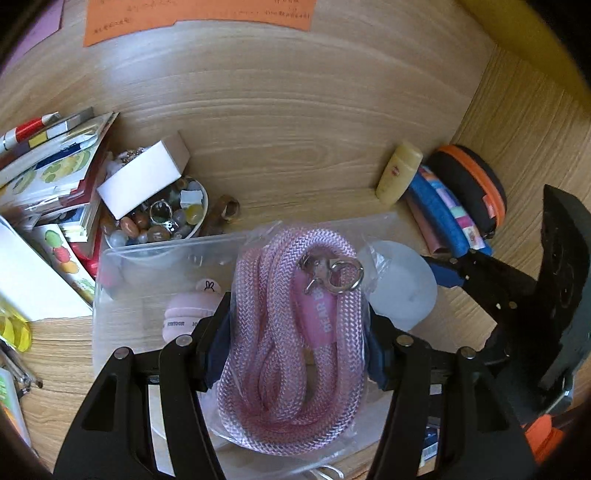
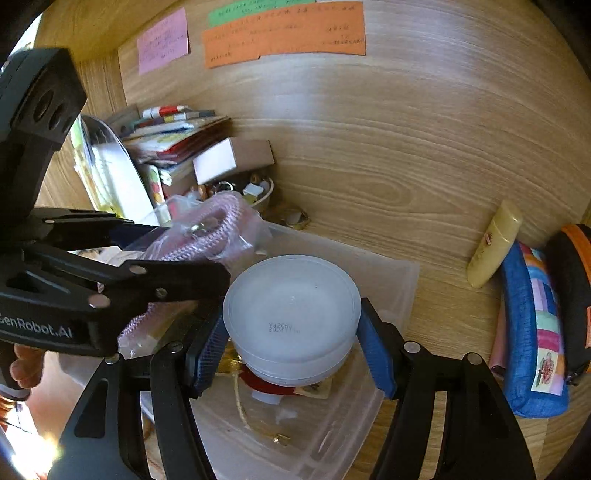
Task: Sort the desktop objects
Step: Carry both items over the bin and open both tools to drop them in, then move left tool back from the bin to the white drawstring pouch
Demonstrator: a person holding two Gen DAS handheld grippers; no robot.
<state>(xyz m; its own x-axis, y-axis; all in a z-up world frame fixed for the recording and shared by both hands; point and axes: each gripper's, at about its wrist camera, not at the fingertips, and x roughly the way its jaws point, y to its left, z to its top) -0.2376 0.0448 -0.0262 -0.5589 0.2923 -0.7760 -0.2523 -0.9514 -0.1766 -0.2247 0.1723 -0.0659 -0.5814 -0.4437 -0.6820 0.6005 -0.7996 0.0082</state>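
Observation:
My left gripper [image 1: 297, 345] is shut on a bagged pink rope leash [image 1: 291, 332] with a metal clasp and holds it over the clear plastic bin [image 1: 147, 254]. The leash also shows in the right wrist view [image 2: 210, 232]. My right gripper [image 2: 291, 339] is shut on a round frosted white jar [image 2: 291, 317] and holds it above the same bin [image 2: 399, 280]. The jar also shows in the left wrist view [image 1: 400, 284], beside the leash. A pink pouch [image 1: 188, 314] lies inside the bin.
A bowl of beads [image 1: 162, 218] with a white box [image 1: 144, 181] on it and a pile of booklets [image 1: 55, 173] stand at the left. A yellow tube [image 2: 493, 245], a blue pencil case [image 2: 532, 332] and a black-orange case [image 1: 469, 184] lie at the right. Sticky notes [image 2: 284, 33] are on the back panel.

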